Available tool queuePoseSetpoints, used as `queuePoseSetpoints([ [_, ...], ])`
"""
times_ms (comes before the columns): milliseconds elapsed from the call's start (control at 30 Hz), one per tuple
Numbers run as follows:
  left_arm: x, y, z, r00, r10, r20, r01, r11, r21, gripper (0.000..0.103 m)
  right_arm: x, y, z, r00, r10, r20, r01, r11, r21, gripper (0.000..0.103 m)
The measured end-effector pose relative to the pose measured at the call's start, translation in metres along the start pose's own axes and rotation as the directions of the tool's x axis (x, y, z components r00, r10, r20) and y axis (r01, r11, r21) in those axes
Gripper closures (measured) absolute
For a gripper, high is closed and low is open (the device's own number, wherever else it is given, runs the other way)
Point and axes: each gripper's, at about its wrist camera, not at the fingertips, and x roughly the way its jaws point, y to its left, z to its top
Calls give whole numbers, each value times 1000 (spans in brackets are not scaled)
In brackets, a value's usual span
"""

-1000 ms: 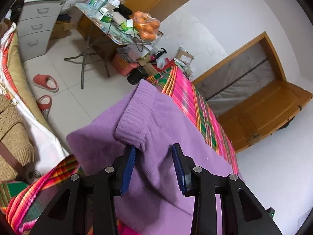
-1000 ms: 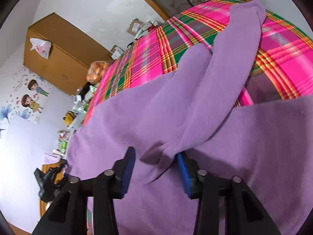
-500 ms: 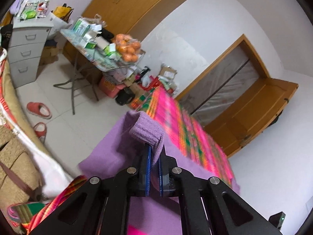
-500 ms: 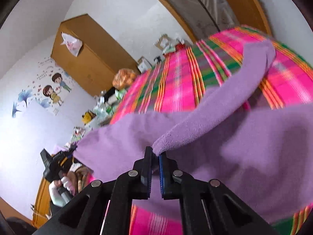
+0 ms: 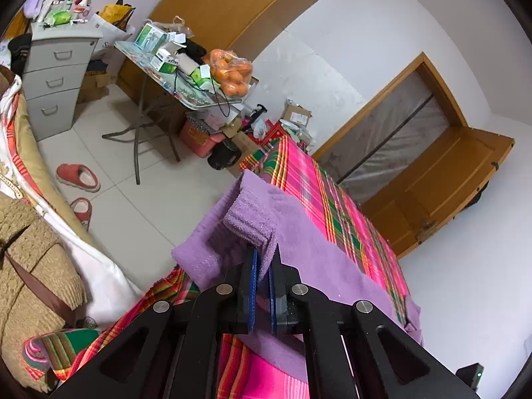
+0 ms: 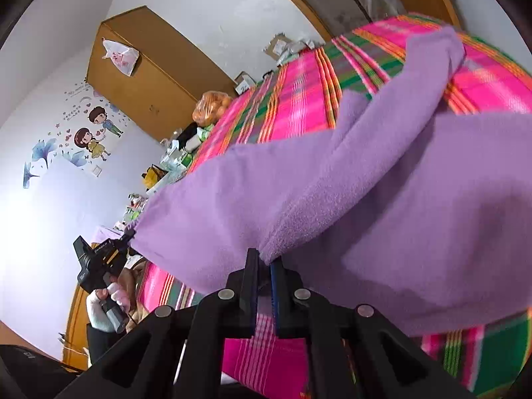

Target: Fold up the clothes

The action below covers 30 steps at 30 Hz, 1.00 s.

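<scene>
Left wrist view. We record a soft purple knitted garment [image 5: 299,249], lying across the pink, green and orange plaid bed cover [image 5: 332,196] in the centre of the frame, its near part lifted off it. The left tongs [image 5: 262,259], at lower centre, are nearly closed and pinch a ribbed fold of the garment between the blue pads [image 5: 254,282]. Only a thin tab of cloth sits in the grip. We judge it could slip out under the weight of the hanging knit. The garment's left edge overhangs the side of the bed above the white tiled floor [image 5: 139,206]; if the grip fails, that side may slide down towards the pink slippers [image 5: 78,176].

Right wrist view. The right tongs [image 6: 264,262], at lower centre, are likewise nearly closed, clamping a narrow edge of the same purple garment, which fills the centre and right of the frame. A long sleeve runs to the upper right and rests on the plaid cover. We judge that the sleeve may trail or bunch under the fold, leaving it uneven. At lower left, a hand [image 6: 106,302] carries the other black tool [image 6: 96,262], which holds the garment's far corner; uneven lifting between the two would skew the fold line.
</scene>
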Motion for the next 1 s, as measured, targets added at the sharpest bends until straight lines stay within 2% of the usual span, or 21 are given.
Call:
queuePoseSetpoints([
  [167,14,18,-7,997,44,-59,-46,999,-29,97,11,-17,-11,999,9,-42,-7,999,54,96],
  [367,3,33,-7,995,48,-86,-55,995,-86,94,-5,-10,-10,998,-23,-56,23,1000,1,92],
  [400,-3,33,-6,995,62,-74,-68,995,-79,90,-12,-5,-9,998,-43,-39,41,998,-39,92],
  [467,-17,31,-1,994,108,-20,-109,993,-52,89,-28,8,-7,997,-73,12,73,991,-116,92],
  [533,-29,25,3,989,144,36,-143,989,-36,89,-36,22,-3,996,-63,64,74,982,-175,92],
  [567,-31,20,3,989,138,51,-136,990,-26,89,-35,28,-1,995,-47,84,63,978,-199,92],
  [633,-27,1,-2,996,83,33,-84,996,37,89,-25,42,0,996,-9,91,31,969,-245,92],
  [700,-22,-19,-8,1000,29,7,-30,994,103,89,-5,51,-3,999,8,48,6,960,-281,92],
  [733,-14,-31,-16,999,8,-35,-3,989,148,89,6,54,-5,1000,2,19,4,956,-295,92],
  [800,2,-40,-27,996,11,-91,6,982,187,89,28,51,-8,998,-51,-44,36,954,-297,92],
  [833,12,-40,-31,992,34,-123,-10,982,189,89,39,46,-9,992,-90,-92,61,957,-284,93],
  [867,22,-39,-35,987,56,-153,-27,981,190,89,44,41,-8,989,-95,-110,63,962,-266,96],
  [933,32,-39,-34,981,85,-174,-49,979,198,89,40,39,2,990,-81,-118,49,968,-247,94],
  [1000,33,-46,-27,985,77,-154,-43,976,214,89,33,46,16,993,-81,-88,54,960,-276,90],
])
